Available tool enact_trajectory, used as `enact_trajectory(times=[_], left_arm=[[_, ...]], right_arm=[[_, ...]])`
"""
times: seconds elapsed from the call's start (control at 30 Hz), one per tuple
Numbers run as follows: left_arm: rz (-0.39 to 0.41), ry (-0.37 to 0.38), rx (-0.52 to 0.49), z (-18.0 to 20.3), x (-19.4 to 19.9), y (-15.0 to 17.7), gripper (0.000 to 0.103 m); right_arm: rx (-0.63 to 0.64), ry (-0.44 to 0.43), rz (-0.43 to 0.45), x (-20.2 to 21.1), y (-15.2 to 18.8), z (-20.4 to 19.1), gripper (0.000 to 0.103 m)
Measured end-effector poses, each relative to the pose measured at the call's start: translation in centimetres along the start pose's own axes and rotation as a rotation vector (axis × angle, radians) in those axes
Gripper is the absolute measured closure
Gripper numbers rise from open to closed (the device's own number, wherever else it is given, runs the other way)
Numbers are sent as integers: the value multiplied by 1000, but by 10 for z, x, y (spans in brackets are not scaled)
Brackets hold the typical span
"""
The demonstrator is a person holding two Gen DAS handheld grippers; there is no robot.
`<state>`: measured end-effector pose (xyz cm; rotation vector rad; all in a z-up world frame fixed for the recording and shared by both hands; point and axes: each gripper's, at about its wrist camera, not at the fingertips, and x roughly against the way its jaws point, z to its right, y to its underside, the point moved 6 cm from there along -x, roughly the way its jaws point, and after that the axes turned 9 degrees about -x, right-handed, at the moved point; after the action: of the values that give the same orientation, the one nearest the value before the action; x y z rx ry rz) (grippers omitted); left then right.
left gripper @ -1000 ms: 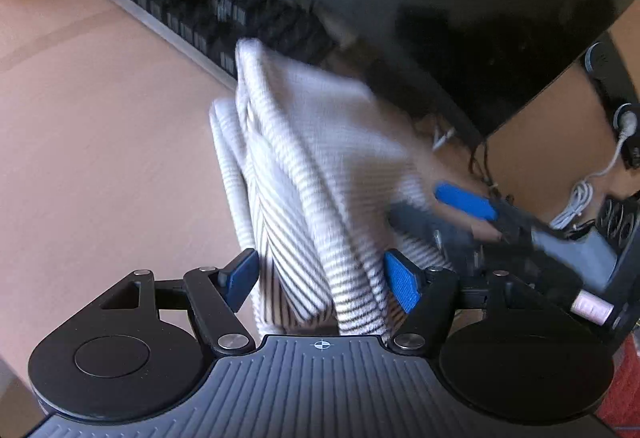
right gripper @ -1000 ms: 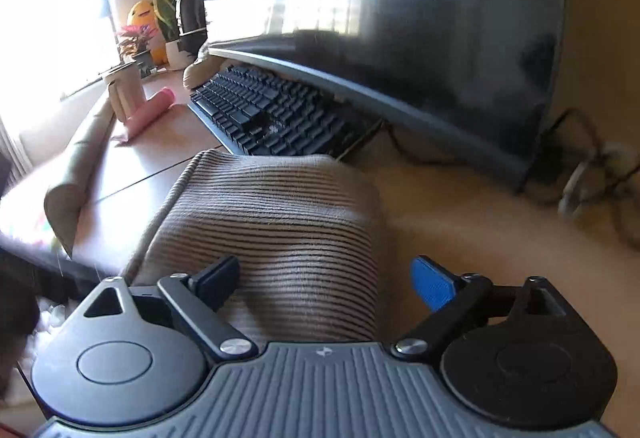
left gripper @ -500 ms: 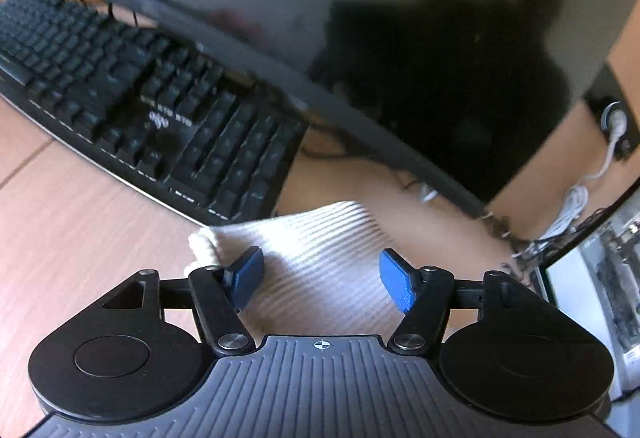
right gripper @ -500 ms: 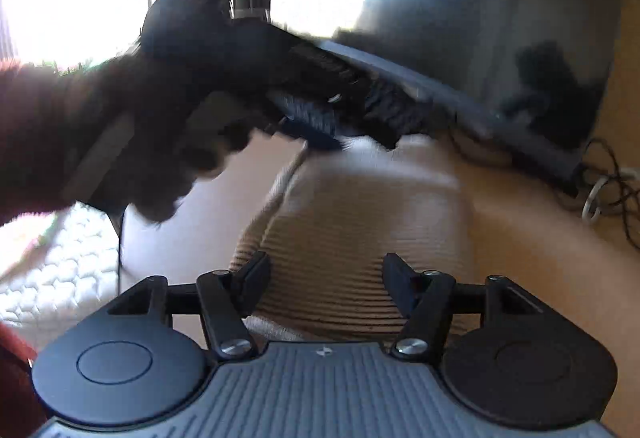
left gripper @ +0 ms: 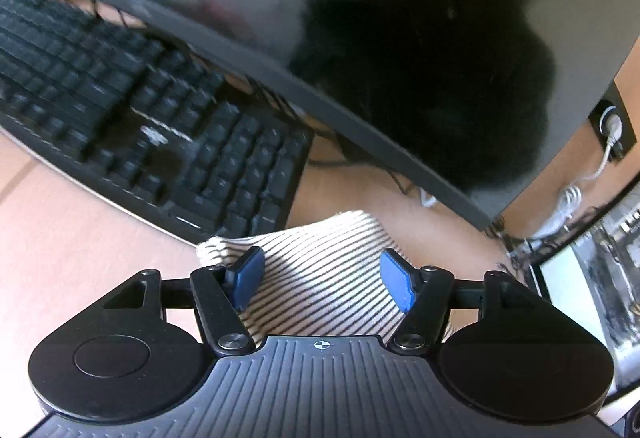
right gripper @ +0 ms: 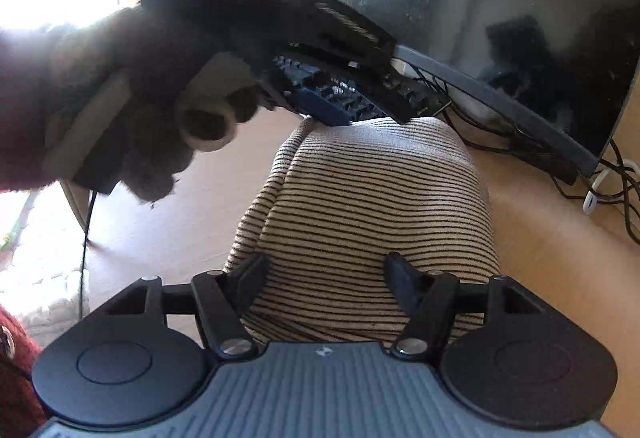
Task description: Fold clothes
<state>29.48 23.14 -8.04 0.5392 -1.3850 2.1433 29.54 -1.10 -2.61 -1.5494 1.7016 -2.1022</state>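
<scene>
**Folded striped top sits on the desk, both grippers let go**

Warm orange-tan wooden desk (left gripper: 72,250) fills the background, with a black mechanical keyboard (left gripper: 152,133) along its far side and a wide dark curved monitor (left gripper: 360,37) standing behind it; white and black cables (right gripper: 600,181) trail near the far right corner.

A cream knit garment with thin dark stripes (right gripper: 372,205) lies as a compact folded bundle on the desk, just in front of the keyboard's right end. The left gripper (left gripper: 322,278) hangs over its far edge with the blue pads spread wide, cloth showing between them but not pinched. The right gripper (right gripper: 324,280) sits over the near edge, jaws likewise apart and gripping nothing. From the right wrist view the left gripper (right gripper: 320,109) appears above the bundle's far side, held in the person's hand (right gripper: 132,109).

Judging by the tidy rounded shape, the fold looks essentially laid down, and this seems the release or check stage. A next move would likely call for either pressing the bundle flat or closing on one edge for a further fold; whichever, the pads need to drop onto cloth before closing.
</scene>
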Motion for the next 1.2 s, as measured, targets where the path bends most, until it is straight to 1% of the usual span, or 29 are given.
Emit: enact_trajectory(times=[0.03, 0.07, 0.13, 0.17, 0.2, 0.23, 0.3, 0.37, 0.4, 0.43, 0.47, 0.5, 0.6, 0.63, 0.77, 0.83, 0.87, 0.9, 0.97, 1.0, 1.07, 1.2], left_arm=[[26, -30, 2, 3, 10, 4, 29], [49, -62, 14, 7, 21, 9, 28], [93, -126, 47, 16, 43, 20, 18], [114, -156, 59, 23, 55, 29, 17], [133, -187, 64, 32, 66, 39, 13], [152, -220, 70, 41, 75, 49, 6], [188, -290, 93, 59, 89, 74, 1], [202, -357, 120, 77, 94, 101, 0], [207, -389, 132, 86, 96, 114, 0], [207, -418, 137, 96, 96, 128, 0], [204, -445, 138, 105, 96, 141, 0], [202, -466, 138, 114, 96, 151, 0], [188, -524, 107, 139, 94, 174, 0], [183, -544, 89, 148, 95, 180, 0], [184, -601, 58, 163, 97, 190, 0], [185, -629, 44, 169, 99, 194, 0], [186, -642, 37, 171, 99, 196, 0], [186, -656, 30, 174, 100, 198, 0], [187, -683, 16, 180, 101, 203, 0], [188, -696, 9, 183, 102, 205, 0], [173, -702, 12, 184, 101, 206, 0], [193, -697, 4, 189, 104, 200, 0]], right_arm=[[-6, -21, 12, 6, 1, 3, 23], [-10, -27, 26, 15, 3, 6, 16], [-18, -31, 56, 35, 8, 13, 3], [-21, -38, 73, 46, 12, 17, 0], [-24, -48, 91, 58, 16, 22, 0], [-25, -45, 100, 68, 23, 28, 0], [-24, -24, 105, 84, 39, 42, 0], [-26, -5, 100, 93, 56, 58, 0], [-31, -9, 95, 97, 64, 65, 0], [-37, -34, 104, 103, 73, 72, 0], [-40, -70, 121, 108, 81, 78, 0], [-51, -76, 137, 110, 86, 84, 0], [-92, -69, 184, 112, 94, 103, 0], [-99, -63, 211, 114, 92, 107, 0], [-122, -31, 333, 125, 79, 123, 0], [-113, -29, 369, 121, 78, 126, 0], [-101, -26, 361, 116, 83, 126, 0], [-91, -19, 335, 110, 89, 125, 0], [-96, -58, 290, 112, 98, 126, 0], [-95, -67, 297, 110, 99, 124, 0], [-99, -59, 313, 110, 103, 125, 0], [-123, -41, 323, 108, 113, 130, 0]])
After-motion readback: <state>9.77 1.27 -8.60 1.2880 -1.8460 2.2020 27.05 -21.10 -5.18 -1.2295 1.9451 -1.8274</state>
